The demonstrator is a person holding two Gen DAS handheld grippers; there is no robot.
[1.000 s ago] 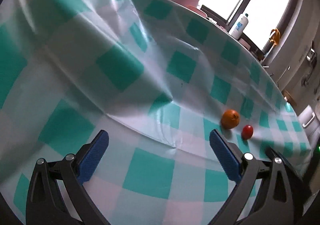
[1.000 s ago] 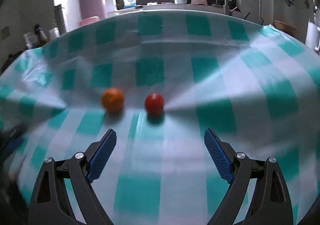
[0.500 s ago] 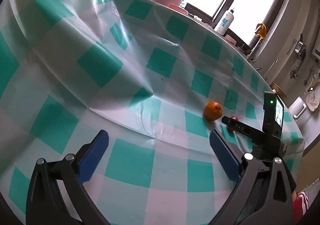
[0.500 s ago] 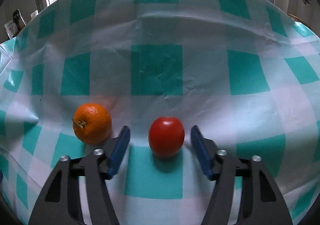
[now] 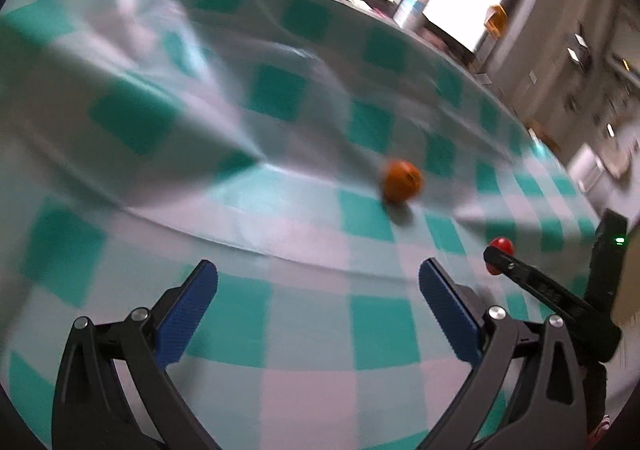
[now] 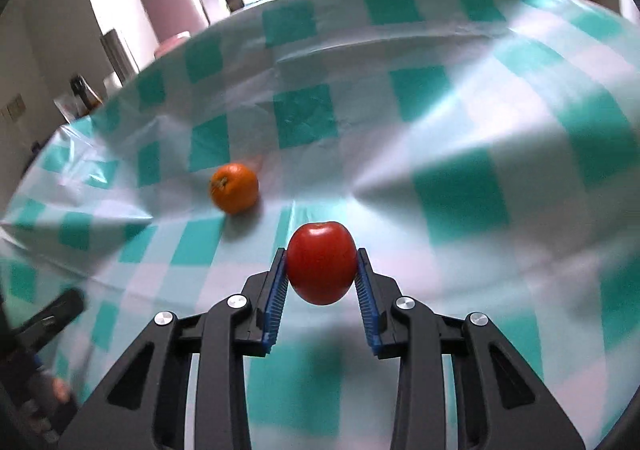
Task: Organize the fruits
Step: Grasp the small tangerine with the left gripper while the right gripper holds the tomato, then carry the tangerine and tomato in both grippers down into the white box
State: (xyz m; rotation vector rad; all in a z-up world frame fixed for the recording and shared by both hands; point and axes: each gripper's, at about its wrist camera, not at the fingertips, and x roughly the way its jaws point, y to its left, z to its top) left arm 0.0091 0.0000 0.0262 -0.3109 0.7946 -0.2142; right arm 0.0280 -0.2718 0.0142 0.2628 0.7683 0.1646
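Right hand-held gripper (image 6: 321,282) clenches the tomato (image 6: 321,262); left hand-held gripper (image 5: 318,314) spread, empty; orange (image 6: 234,188) on tablecloth (image 6: 460,138).

red tomato (image 6: 321,262), orange mandarin (image 6: 234,188), teal/white check cloth (image 6: 460,138), blue tool pads (image 6: 275,298)

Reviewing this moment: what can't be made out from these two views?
- Left wrist view: tomato mostly hidden behind the right hand-held gripper.
- Left wrist view: motion blur smears the orange and windowsill items.
- Right wrist view: tomato's underside hidden, so table contact is unclear.
- No container visible.
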